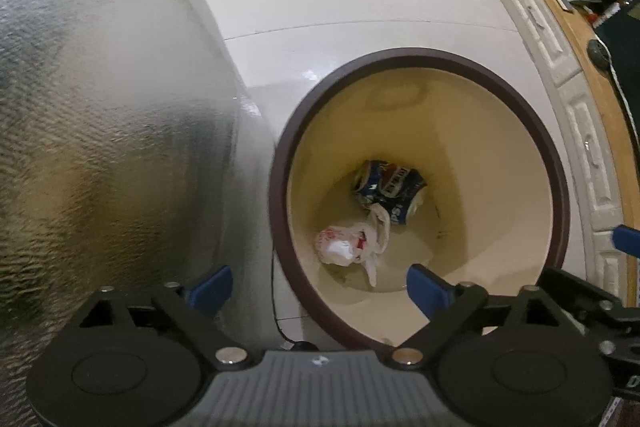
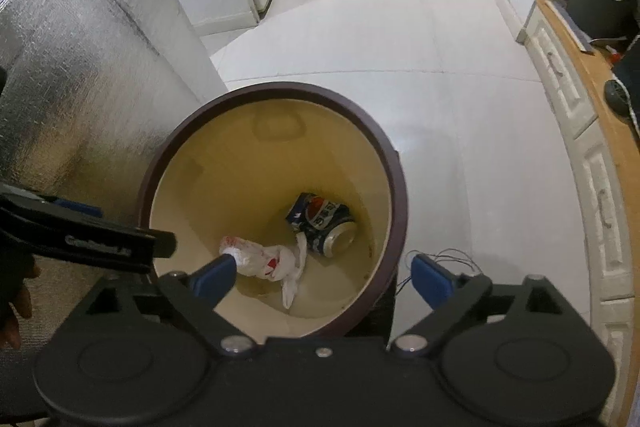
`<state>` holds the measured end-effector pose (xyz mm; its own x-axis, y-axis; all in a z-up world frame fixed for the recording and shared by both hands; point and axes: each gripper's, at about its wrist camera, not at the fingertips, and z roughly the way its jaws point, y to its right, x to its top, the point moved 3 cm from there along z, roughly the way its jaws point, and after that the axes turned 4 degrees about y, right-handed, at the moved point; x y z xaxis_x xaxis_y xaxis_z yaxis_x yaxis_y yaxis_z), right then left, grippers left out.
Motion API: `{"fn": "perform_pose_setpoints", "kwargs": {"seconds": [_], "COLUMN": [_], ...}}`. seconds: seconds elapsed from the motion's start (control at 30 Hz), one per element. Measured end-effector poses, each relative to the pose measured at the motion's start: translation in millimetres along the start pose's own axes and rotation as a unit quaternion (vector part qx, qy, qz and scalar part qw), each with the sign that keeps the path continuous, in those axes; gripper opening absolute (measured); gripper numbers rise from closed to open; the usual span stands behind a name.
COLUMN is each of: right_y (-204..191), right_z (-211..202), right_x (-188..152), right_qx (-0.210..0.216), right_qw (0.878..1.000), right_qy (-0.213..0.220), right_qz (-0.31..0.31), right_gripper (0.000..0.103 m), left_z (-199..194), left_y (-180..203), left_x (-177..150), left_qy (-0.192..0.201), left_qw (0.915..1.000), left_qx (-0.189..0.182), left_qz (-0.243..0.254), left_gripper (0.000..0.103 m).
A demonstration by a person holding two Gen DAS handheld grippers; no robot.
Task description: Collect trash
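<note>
A pale tiled floor [image 2: 400,39] runs up the frame towards white cabinets, with a wall of crinkled silver foil [image 1: 100,107] filling the left side and a wood-topped bench [image 2: 592,95] curving down the right edge.

Low in the middle of both views stands a cream bin [image 1: 532,195] with a dark brown rim, open at the top. At its bottom lie the task's things: a crushed blue drinks can [image 1: 388,187] and, touching it on the lower left, a crumpled white plastic bag [image 1: 348,243] with red print.

The left hand-held gripper [image 1: 320,287] hangs over the bin's near rim, its blue-padded jaws spread wide with nothing between them. The right hand-held gripper [image 2: 324,275] points down into the bin from the other side, its jaws likewise wide apart and empty. Both are probably held above the mouth so that whatever they let go falls inside; judging by what lies below, the can and bag are already collected.

Thin loose wires [image 2: 444,259] trail on the floor just right of the bin.
</note>
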<state>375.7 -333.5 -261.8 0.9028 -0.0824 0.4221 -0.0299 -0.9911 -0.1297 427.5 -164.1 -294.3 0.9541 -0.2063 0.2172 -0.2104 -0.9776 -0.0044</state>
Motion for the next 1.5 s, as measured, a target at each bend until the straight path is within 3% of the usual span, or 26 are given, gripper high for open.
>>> {"fn": "perform_pose_setpoints", "kwargs": {"seconds": [0.1,0.37,0.83,1.13,1.5], "right_y": [3,6,18,26,30], "right_z": [-5,-17,-41,-61,-119], "right_x": [-2,-10,-34,-55,-64], "right_qx": [-0.004,-0.010,-0.026,-0.040,-0.057], "right_qw": [1.000,1.000,0.999,0.997,0.991], "right_qy": [0.004,0.011,0.030,0.053,0.119], "right_qz": [0.003,0.009,0.026,0.029,0.022], "right_gripper": [0.101,0.103,0.103,0.103,0.103], "left_z": [-2,-6,-36,-67,-128], "left_y": [-2,0,3,3,6], "left_x": [-4,-23,-59,-75,-88], "left_qy": [-0.002,-0.005,0.031,0.065,0.137], "left_qw": [1.0000,0.9999,0.9995,0.9979,0.9904], "left_qx": [0.002,0.009,-0.005,0.002,-0.015], "left_qz": [-0.005,0.005,-0.001,-0.001,0.001], "left_gripper": [0.103,0.103,0.103,0.103,0.103]}}
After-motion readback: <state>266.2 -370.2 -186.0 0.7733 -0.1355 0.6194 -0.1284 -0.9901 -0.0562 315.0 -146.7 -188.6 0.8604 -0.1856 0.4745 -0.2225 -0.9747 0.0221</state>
